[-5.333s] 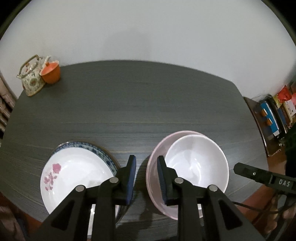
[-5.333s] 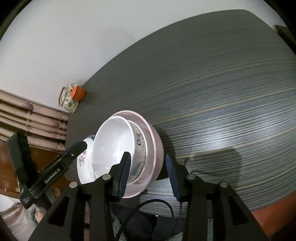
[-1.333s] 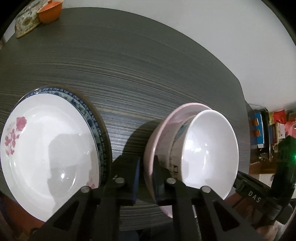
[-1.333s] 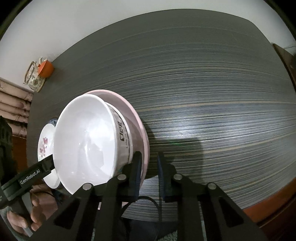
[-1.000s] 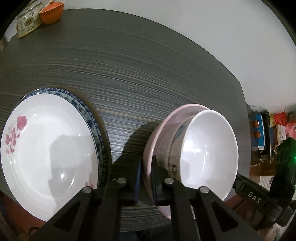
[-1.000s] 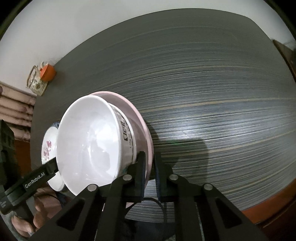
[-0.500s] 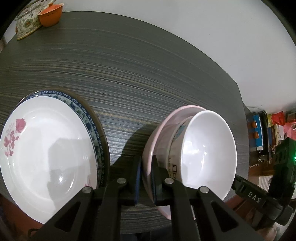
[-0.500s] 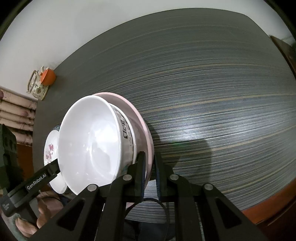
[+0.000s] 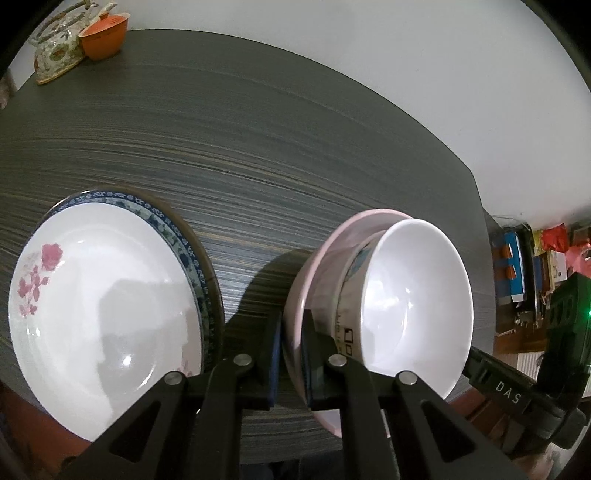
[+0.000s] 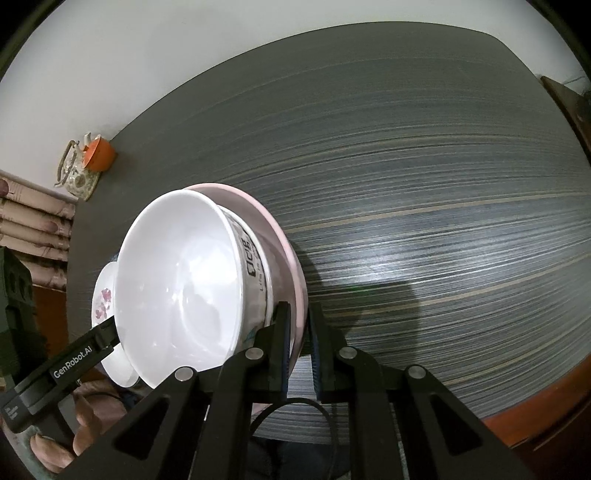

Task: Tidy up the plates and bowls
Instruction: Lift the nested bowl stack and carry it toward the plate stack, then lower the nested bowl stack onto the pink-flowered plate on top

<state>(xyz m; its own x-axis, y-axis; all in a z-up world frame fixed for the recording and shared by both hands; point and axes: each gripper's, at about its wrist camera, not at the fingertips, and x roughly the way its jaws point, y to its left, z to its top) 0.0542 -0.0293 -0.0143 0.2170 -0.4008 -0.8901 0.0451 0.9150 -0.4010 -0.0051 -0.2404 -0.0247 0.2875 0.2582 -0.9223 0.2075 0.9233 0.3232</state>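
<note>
Both the left gripper (image 9: 291,354) and right gripper (image 10: 299,343) pinch opposite rims of the pink bowl (image 9: 317,258), a glazed, slippery, breakable stack

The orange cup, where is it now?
The orange cup stands at the table's far left corner in both wrist views, touching the floral teapot, far from the plates and bowls.

A dark wood-grain table (image 9: 258,155) stands against a plain white wall (image 9: 369,48)
</note>
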